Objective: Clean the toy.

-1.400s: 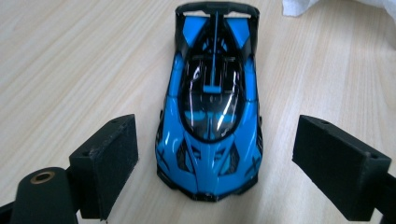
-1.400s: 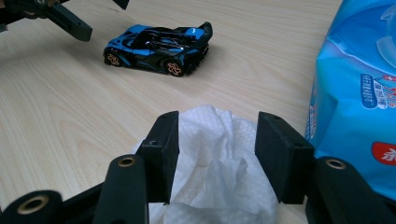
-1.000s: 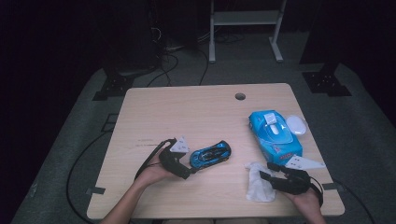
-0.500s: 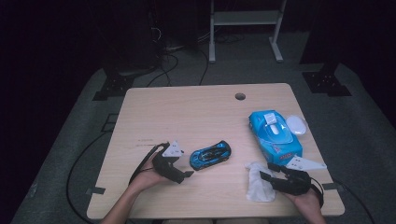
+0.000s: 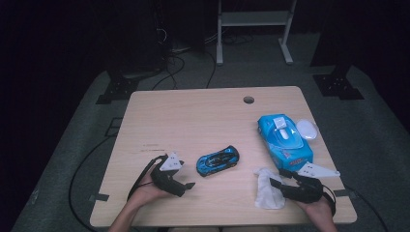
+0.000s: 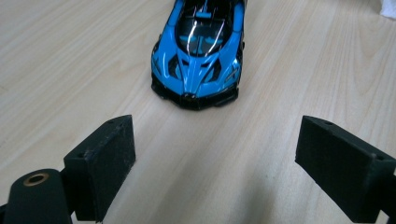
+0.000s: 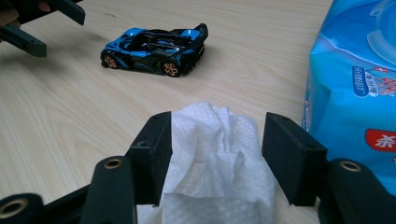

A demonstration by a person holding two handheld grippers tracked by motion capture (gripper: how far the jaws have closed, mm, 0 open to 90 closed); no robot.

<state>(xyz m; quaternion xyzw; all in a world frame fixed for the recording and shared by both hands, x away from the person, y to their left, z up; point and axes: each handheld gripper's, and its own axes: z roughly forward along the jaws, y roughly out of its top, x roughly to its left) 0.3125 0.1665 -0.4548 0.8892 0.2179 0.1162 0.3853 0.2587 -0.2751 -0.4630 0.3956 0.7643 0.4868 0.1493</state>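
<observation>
A blue and black toy car [image 5: 218,161] stands on the wooden table [image 5: 193,121] near its middle front. My left gripper [image 5: 186,185] lies just left of and nearer than the car, open, with the car's nose [image 6: 198,51] ahead of its spread jaws [image 6: 215,140]. A crumpled white wipe [image 5: 268,191] lies at the front right. My right gripper [image 5: 279,177] straddles the wipe [image 7: 217,154]. Its jaws have just been opening with the wipe between them, and the right pad stands off the wipe.
A blue pack of wet wipes [image 5: 284,140] lies at the right edge, close beside my right gripper [image 7: 217,126]. A white oval object [image 5: 306,129] sits beside the pack. A cable hole [image 5: 248,100] is at the table's far side. Dark floor and stands surround the table.
My left gripper has drawn back from the car's side toward the table's front edge. The right gripper has kept its place over the wipe, its jaws now wider.
</observation>
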